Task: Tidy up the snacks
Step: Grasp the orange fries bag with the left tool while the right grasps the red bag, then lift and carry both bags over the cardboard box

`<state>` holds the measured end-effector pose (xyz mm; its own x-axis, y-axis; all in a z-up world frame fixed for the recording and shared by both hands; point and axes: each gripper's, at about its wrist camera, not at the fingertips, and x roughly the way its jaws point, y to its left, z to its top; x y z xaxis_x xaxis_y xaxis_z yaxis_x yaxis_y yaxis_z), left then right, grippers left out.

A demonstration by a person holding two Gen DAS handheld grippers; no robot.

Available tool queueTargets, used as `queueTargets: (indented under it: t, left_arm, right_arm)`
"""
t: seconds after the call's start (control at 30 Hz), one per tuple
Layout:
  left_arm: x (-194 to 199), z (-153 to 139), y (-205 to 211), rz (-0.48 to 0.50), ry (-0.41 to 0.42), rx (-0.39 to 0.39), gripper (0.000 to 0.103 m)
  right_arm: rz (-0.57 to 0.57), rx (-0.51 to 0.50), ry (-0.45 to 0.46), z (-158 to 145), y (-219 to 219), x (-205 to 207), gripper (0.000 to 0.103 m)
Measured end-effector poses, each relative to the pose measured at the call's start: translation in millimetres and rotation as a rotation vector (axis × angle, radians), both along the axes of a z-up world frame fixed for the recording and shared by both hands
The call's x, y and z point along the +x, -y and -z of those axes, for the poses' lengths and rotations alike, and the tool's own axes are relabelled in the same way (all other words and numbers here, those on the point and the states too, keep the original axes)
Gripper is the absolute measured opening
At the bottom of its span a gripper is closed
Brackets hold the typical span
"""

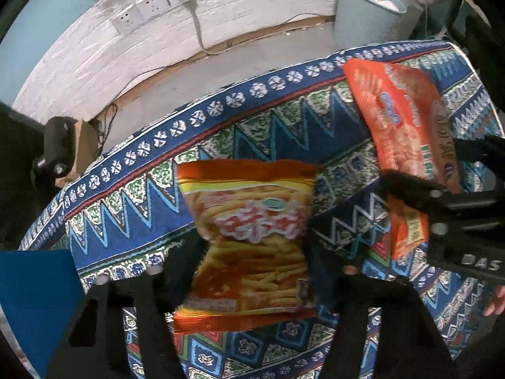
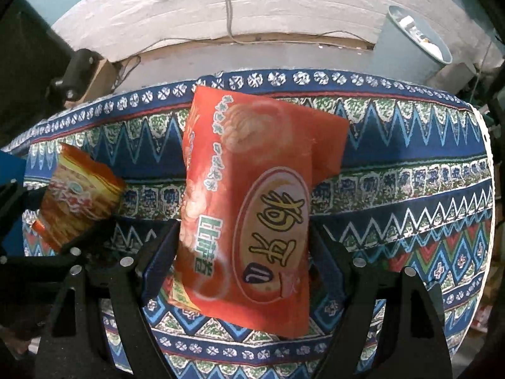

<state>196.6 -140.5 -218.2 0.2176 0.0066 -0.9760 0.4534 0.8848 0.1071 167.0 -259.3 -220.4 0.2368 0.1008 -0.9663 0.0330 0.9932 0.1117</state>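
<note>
A yellow-orange bag of stick snacks [image 1: 249, 208] sits between the fingers of my left gripper [image 1: 252, 246], which is shut on it; the bag is pinched in at its waist. In the right wrist view the same bag [image 2: 79, 195] shows at the far left, tilted. A red-orange snack bag [image 2: 252, 164] with large gold lettering is squeezed at its lower half by my right gripper [image 2: 243, 237], and its top sticks out towards the table's far edge. In the left wrist view that red bag [image 1: 401, 117] and the right gripper's fingers [image 1: 419, 189] are at the right.
Both bags are over a table with a blue patterned cloth [image 1: 284, 120]. Beyond its far edge are grey floor, a pale blue bin [image 2: 407, 41], a white brick wall with sockets [image 1: 151, 3] and a cable. A blue sheet [image 1: 34, 300] lies at the left.
</note>
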Motion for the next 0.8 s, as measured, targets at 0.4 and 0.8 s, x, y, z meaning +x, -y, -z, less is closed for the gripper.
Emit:
queueTargets:
  t: [0.4,0.8]
  left_arm:
    - [-18,-11,-10,-0.008,0.035,0.007,0.041]
    - [-54,-51,-27,-0.037,0.141,-0.021,0.041]
  right_arm:
    - [-0.128,-0.084,0.047,-11,-9,-16,0.040]
    - [-0.195,-0.094,0.096,-44,-21,-53,0.039]
